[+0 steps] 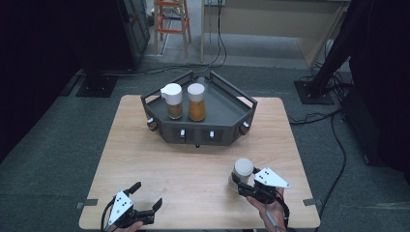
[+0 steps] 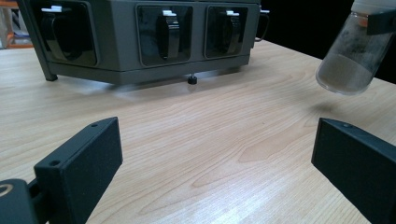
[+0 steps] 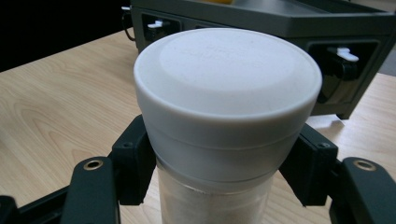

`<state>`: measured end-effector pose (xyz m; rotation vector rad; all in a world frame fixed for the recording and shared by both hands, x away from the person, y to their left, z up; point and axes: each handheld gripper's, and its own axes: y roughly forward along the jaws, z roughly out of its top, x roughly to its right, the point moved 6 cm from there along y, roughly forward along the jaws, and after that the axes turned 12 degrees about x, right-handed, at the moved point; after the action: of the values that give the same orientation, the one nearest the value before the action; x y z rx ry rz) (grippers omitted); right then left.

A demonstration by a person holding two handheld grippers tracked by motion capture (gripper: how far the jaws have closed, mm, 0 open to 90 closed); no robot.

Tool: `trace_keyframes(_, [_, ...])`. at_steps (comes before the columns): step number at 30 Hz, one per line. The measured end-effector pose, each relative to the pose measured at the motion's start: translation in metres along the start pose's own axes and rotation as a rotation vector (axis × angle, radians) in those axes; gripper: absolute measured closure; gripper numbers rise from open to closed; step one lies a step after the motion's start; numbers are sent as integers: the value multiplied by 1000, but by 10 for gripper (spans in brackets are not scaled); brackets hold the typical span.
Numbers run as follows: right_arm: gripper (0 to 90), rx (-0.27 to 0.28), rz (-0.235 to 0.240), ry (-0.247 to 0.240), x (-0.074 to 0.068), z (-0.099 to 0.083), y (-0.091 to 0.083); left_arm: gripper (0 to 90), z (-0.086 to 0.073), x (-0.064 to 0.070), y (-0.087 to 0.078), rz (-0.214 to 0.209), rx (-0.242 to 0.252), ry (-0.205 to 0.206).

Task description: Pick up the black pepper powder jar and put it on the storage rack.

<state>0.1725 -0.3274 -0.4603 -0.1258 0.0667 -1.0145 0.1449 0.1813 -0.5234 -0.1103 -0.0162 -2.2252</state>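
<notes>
Right gripper (image 3: 219, 172) clamped below white lid of clear glass jar of pale powder (image 3: 224, 107), jar lifted off table, left gripper (image 2: 215, 172) wide open, holding nothing, dark grey angular tray (image 1: 227, 104) beyond both, 2 white-lidded spice jars (image 1: 183, 101) inside

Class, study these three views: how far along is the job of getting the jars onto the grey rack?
Done: two jars with brownish contents stand on the grey rack. In hand: the right gripper clamps a white-lidded jar, lifted and tilted. Left: setting it on the rack; the left gripper is open, holding nothing.
</notes>
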Motion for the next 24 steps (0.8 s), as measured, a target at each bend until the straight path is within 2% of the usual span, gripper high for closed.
trace_keyframes(10, [349,9,52,-12,1,21,9,17,0,0,0,0,0,0])
trace_keyframes(24, [348,29,92,-24,7,52,23,17,0,0,0,-2,0,0])
